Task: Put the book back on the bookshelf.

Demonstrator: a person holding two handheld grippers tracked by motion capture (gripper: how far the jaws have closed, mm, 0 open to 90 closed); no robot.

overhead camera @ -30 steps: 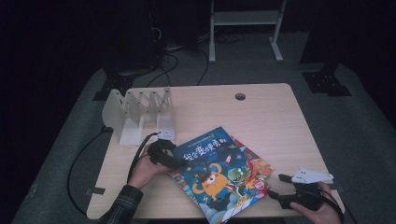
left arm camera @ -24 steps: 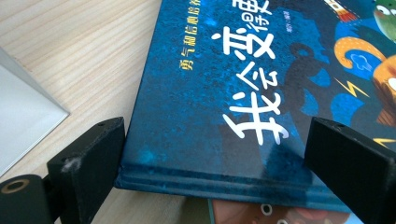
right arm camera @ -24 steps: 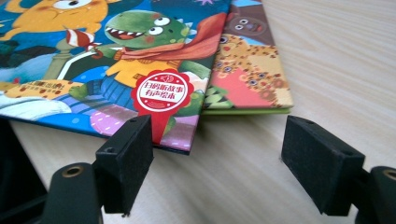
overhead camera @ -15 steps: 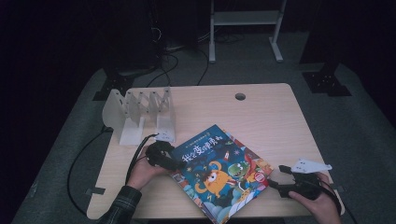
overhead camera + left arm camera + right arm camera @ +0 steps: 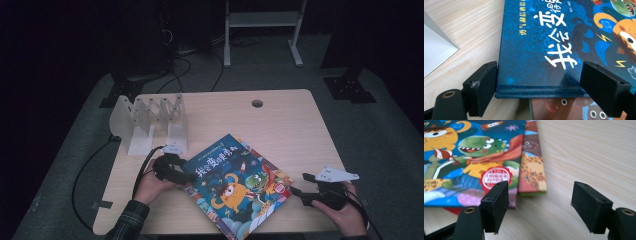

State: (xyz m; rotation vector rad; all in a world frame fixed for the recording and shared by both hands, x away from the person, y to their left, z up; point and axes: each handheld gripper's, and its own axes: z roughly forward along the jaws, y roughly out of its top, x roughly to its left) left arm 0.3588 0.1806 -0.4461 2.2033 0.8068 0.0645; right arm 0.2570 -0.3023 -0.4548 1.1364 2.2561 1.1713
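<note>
Left gripper (image 5: 186, 176) jaws, just closing, straddle the top book's (image 5: 235, 182) spine corner unpinched; right gripper (image 5: 298, 193) spread, nearer its corner.

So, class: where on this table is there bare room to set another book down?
Bare wood lies right of the white rack, beyond the books, around the cable hole. The near edge is crowded: left gripper, books, right gripper.

Wooden table (image 5: 280, 125), picture books (image 5: 235, 185), white rack (image 5: 150, 120)
</note>
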